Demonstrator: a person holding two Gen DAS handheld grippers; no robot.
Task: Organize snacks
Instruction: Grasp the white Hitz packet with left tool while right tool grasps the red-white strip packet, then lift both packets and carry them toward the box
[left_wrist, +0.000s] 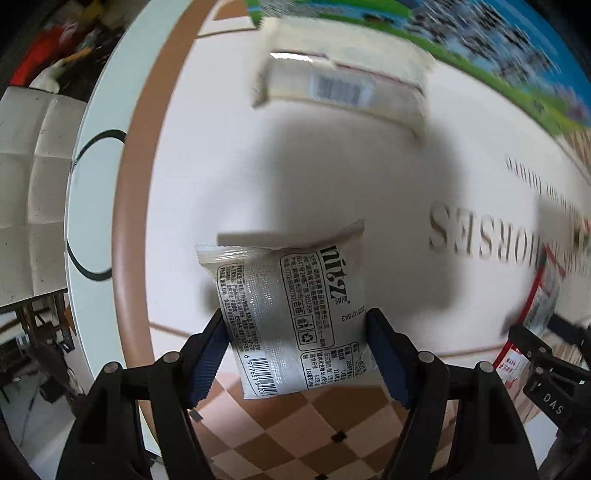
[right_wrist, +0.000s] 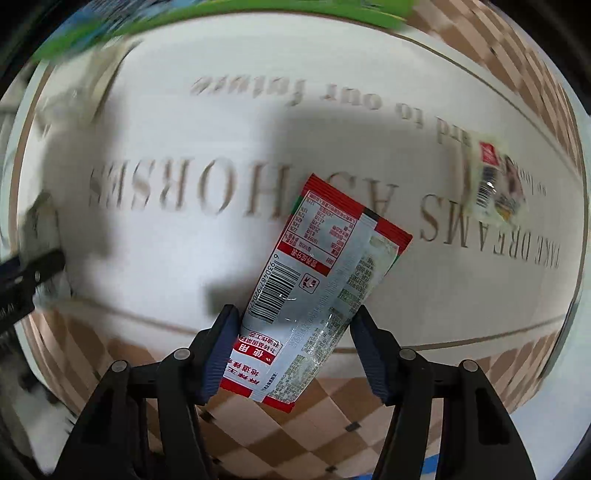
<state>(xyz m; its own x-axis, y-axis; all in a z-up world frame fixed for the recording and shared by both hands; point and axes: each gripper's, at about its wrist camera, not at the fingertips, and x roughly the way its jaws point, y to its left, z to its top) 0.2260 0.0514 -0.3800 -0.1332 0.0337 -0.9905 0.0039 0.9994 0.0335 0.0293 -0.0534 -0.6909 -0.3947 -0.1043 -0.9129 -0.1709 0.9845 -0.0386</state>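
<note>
Two snack packets were held above the round worktop (right_wrist: 155, 258), one in each gripper. The left gripper (left_wrist: 297, 350) had its blue-padded jaws clenched on the sides of a silvery-white plastic packet with black print and a barcode (left_wrist: 295, 317), which stood upright between them with its sealed top edge away from the camera. The right gripper (right_wrist: 291, 345) had its jaws clenched on a red-and-white plastic sachet with a barcode and red label panels (right_wrist: 314, 284), tilted so that its far end leaned to the right. Beneath both lay a white printed mat with large grey lettering (right_wrist: 221, 122) and a brown-and-cream chequered border (right_wrist: 295, 435) covering the worktop. On that mat, well beyond the silvery packet, a pale cream packet with a barcode (left_wrist: 343, 88) lay blurred, near a green and blue printed board (left_wrist: 480, 48) at the far edge. In the right wrist view a small pale wrapped snack with a red label (right_wrist: 495, 181) lay on the lettering, apart from the sachet to its right. A white padded chair (left_wrist: 33, 192) stood beside the worktop at the left of the left wrist view
</note>
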